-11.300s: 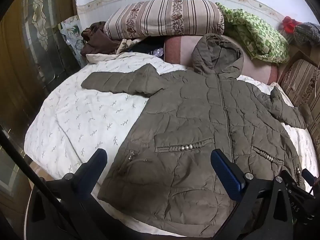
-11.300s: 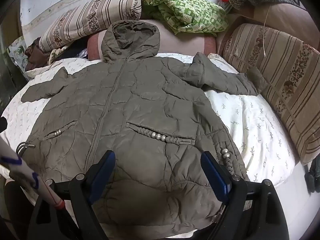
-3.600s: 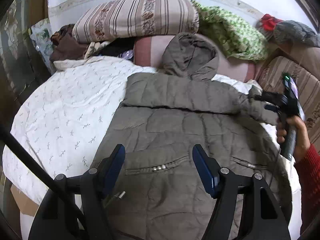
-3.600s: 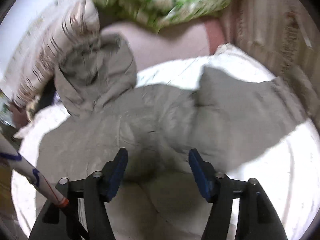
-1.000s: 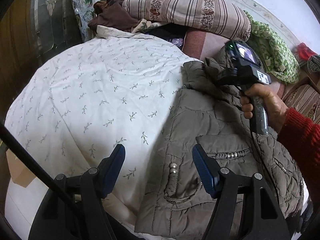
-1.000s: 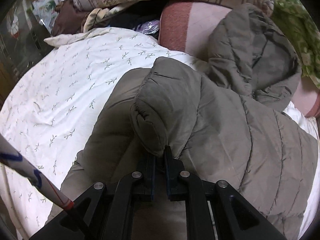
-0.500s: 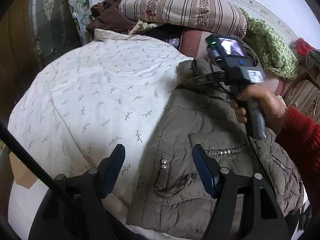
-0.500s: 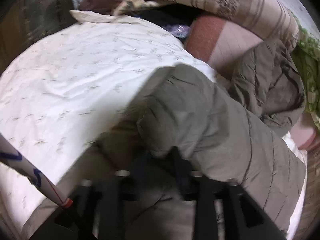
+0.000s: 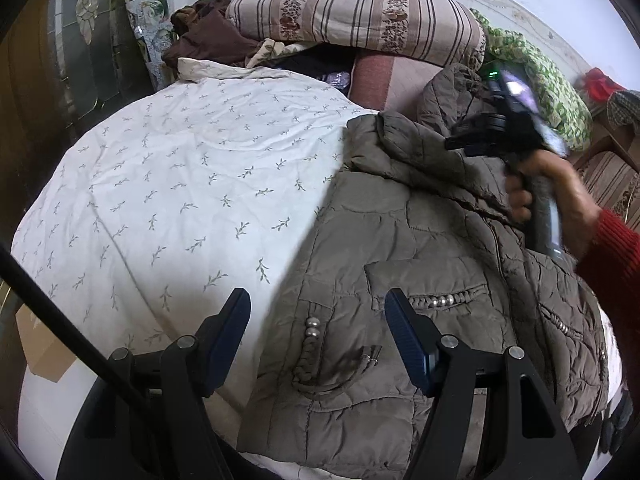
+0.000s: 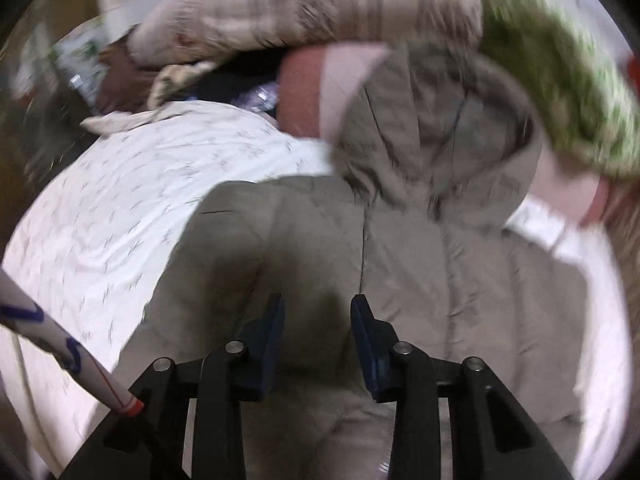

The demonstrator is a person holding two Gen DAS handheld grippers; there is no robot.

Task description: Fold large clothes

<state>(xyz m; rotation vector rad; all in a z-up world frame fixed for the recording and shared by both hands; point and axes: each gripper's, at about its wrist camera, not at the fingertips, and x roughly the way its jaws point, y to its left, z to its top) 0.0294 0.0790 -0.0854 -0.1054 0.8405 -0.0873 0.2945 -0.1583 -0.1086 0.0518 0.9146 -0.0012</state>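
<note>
On bedsheet: coat | left gripper spread, empty | right gripper closing, nothing between jaws

Right gripper released sleeve, jaws closing

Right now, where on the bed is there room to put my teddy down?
The leaf-print bedspread lies bare between the brown jacket and the bed's near edge. By the striped pillow and piled clothes it is crowded.
</note>
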